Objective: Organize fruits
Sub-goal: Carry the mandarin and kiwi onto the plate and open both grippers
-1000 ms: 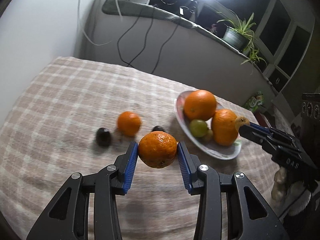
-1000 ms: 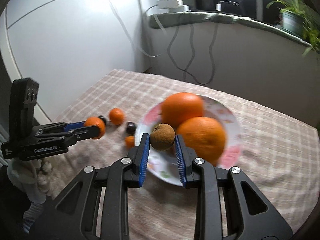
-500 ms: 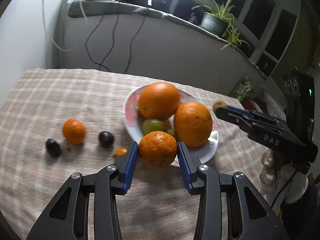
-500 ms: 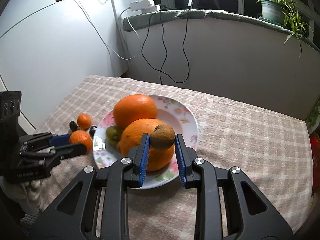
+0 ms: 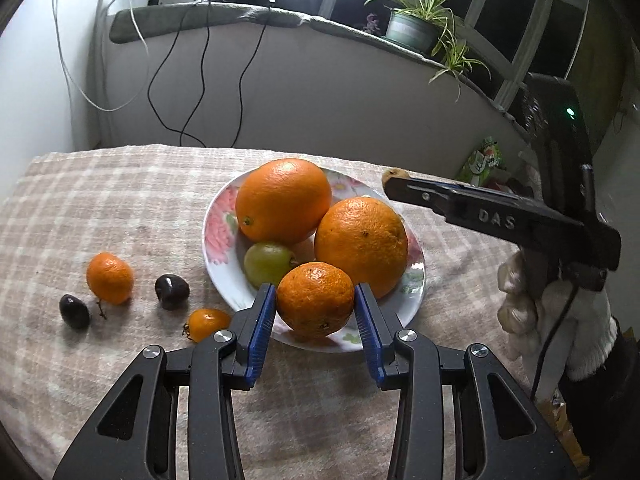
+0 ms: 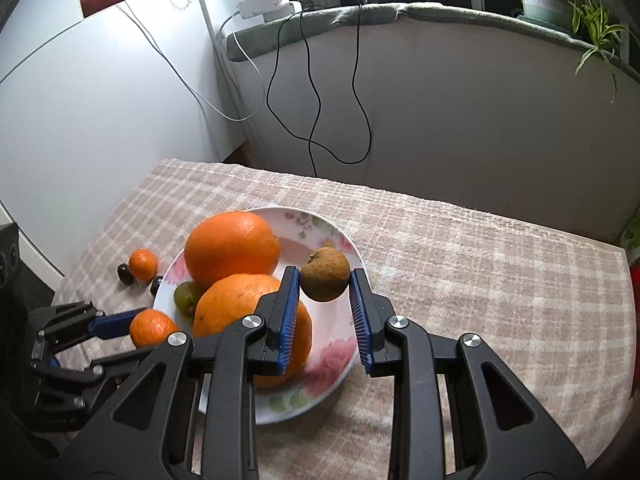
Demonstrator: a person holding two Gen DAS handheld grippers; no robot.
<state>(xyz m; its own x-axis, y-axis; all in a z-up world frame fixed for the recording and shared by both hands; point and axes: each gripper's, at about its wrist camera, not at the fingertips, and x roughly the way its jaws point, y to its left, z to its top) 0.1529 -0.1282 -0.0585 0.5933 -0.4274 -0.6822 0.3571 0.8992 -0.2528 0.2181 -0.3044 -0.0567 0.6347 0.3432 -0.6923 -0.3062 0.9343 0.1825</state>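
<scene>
My left gripper [image 5: 315, 300] is shut on a tangerine [image 5: 315, 299], held over the near rim of the flowered plate [image 5: 218, 224]. The plate holds two big oranges [image 5: 283, 200] [image 5: 361, 242] and a green fruit [image 5: 267, 263]. My right gripper [image 6: 324, 276] is shut on a small brown fruit [image 6: 325, 268], hovering above the right half of the plate [image 6: 340, 236]. In the left wrist view the right gripper [image 5: 394, 182] reaches in from the right. In the right wrist view the left gripper [image 6: 150, 326] shows at lower left with its tangerine [image 6: 152, 328].
On the checked cloth [image 5: 120, 200] left of the plate lie a small tangerine [image 5: 109, 278], two dark fruits [image 5: 172, 291] [image 5: 74, 311] and a tiny orange fruit [image 5: 206, 323]. A gloved hand [image 5: 552, 320] holds the right gripper. Cables [image 5: 200, 80] hang on the wall; a potted plant [image 5: 416, 28] stands on the sill.
Both grippers have moved toward the plate with their fruits. The tangerine now hangs over the plate's near rim, and the brown fruit has shifted to the plate's right side.
</scene>
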